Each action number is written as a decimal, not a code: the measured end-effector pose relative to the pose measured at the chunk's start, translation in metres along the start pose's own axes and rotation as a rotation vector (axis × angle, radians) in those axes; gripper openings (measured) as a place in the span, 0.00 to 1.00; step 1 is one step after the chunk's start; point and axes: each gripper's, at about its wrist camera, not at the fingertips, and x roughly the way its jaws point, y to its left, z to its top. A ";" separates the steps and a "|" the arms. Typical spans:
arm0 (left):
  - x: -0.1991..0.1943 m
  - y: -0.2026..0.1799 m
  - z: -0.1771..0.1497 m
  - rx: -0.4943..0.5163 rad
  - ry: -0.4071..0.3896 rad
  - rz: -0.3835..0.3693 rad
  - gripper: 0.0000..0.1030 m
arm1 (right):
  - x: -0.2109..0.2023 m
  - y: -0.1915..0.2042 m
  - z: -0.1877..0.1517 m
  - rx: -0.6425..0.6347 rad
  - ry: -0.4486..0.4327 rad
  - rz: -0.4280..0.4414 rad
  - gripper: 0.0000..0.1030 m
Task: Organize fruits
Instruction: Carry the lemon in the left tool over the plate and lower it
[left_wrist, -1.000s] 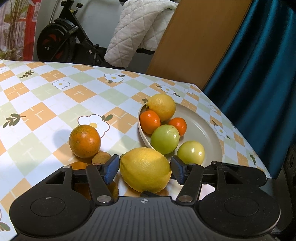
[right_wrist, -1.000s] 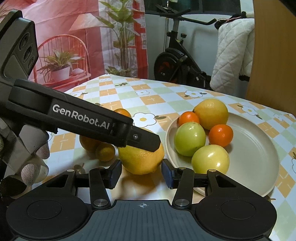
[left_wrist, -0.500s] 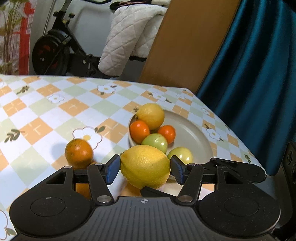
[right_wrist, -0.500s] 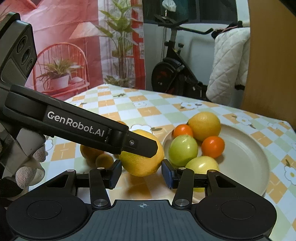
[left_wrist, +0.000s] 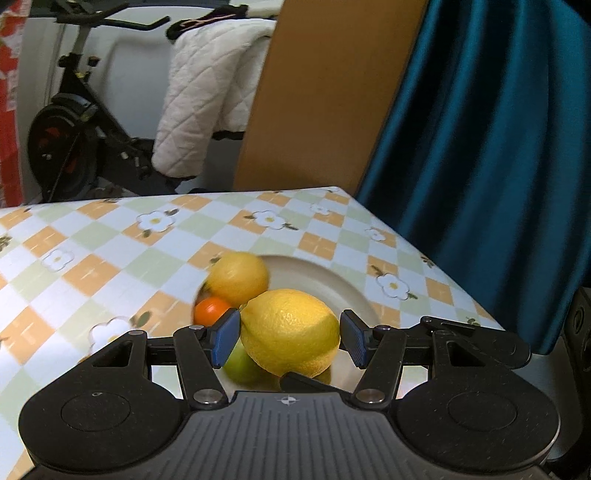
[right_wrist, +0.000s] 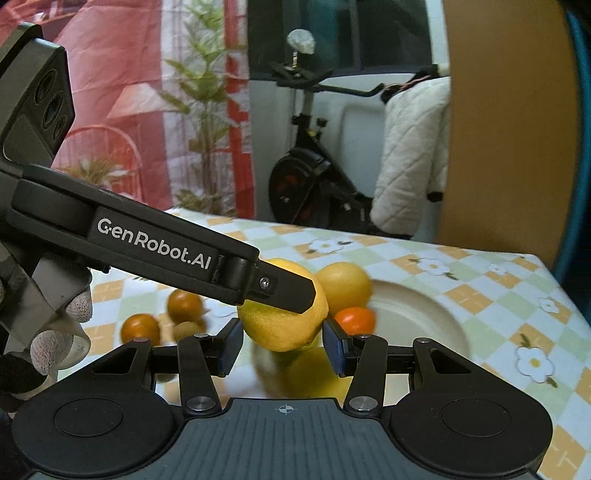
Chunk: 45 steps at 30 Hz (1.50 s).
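My left gripper (left_wrist: 290, 338) is shut on a large yellow lemon (left_wrist: 290, 332) and holds it in the air over the near side of the beige plate (left_wrist: 328, 280). On the plate lie another lemon (left_wrist: 238, 277), a small orange fruit (left_wrist: 212, 310) and a green fruit (left_wrist: 240, 365). In the right wrist view the same held lemon (right_wrist: 282, 325) sits between my right gripper's (right_wrist: 282, 345) blue pads, under the left gripper's finger (right_wrist: 284, 290). The right pads flank the lemon with no visible gap; whether they press it is unclear.
Two oranges (right_wrist: 140, 328) (right_wrist: 184, 304) and a small brownish fruit (right_wrist: 188, 328) lie on the checked tablecloth left of the plate (right_wrist: 413, 314). The table's right edge (left_wrist: 443, 266) borders a teal curtain. An exercise bike and a wooden board stand behind.
The left gripper has lifted the lemon off the table and carried it up and to the right, over the plate. The right gripper rose along with it.
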 end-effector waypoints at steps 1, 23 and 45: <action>0.005 -0.003 0.003 0.004 0.002 -0.005 0.60 | 0.001 -0.005 0.000 0.004 -0.003 -0.006 0.43; 0.101 -0.025 0.031 0.056 0.085 -0.017 0.60 | 0.046 -0.092 -0.006 0.111 0.062 -0.096 0.42; 0.123 -0.017 0.041 0.048 0.103 0.084 0.59 | 0.087 -0.097 0.004 0.106 0.147 -0.084 0.42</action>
